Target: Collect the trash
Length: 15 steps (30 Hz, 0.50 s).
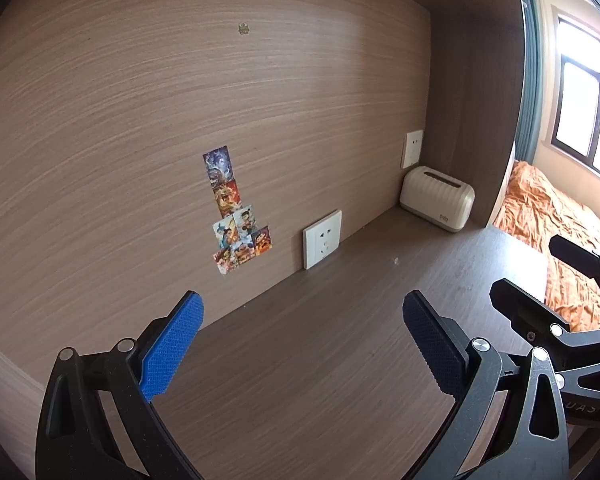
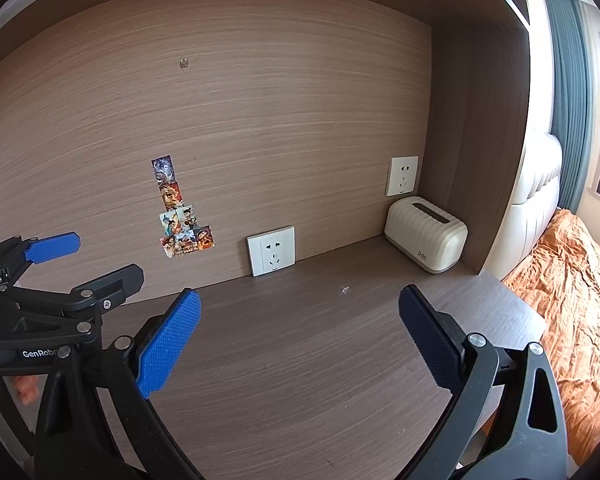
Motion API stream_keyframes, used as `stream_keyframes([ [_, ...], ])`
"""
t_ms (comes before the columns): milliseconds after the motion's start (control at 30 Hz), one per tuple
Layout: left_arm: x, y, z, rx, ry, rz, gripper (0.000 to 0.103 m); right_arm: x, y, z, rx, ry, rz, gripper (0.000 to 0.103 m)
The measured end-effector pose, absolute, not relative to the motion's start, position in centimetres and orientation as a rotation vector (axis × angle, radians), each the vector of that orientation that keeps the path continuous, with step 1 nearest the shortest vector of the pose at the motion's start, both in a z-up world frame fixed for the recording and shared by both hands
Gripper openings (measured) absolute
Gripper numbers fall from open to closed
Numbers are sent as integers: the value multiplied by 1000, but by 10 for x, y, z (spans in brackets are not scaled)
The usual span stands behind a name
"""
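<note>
We hold the left hand-held gripper (image 1: 302, 344) above the near part of the worktop (image 1: 340, 360) with its blue pads spread wide and nothing between them; the right hand-held gripper (image 2: 300, 340) hangs just beside it, jaws likewise wide apart and empty, so that either one could close on a small thing without a prior opening.

The only thing we can read as trash is a tiny pale scrap (image 2: 345, 289) on the worktop, towards the back edge, between the lower wall socket (image 2: 271, 251) and the cream tissue box (image 2: 426, 234); it is too small to tell what it is made of. It lies apart from both, on bare wood, ahead of the right gripper and a little to its right. No bin or bag shows in either view, so we cannot say where collected trash goes.

The tissue box sits pushed into the back right corner under a second socket (image 2: 402, 175), presumably to keep the middle of the worktop free; the stickers (image 2: 180, 216) are fixed to the back panel and are not litter.

A surface this bare fits both a scrap not yet gathered and a clearing nearly done.
</note>
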State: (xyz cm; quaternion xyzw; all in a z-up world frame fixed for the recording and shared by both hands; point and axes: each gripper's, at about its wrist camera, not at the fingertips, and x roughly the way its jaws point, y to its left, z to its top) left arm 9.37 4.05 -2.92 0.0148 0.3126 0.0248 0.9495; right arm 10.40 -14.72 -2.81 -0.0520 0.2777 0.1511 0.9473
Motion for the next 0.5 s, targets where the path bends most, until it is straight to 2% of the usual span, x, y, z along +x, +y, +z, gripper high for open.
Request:
stream_keyframes([
  [500, 91, 40, -31, 30, 627, 78, 98, 103, -147, -28, -101, 570, 310, 99],
])
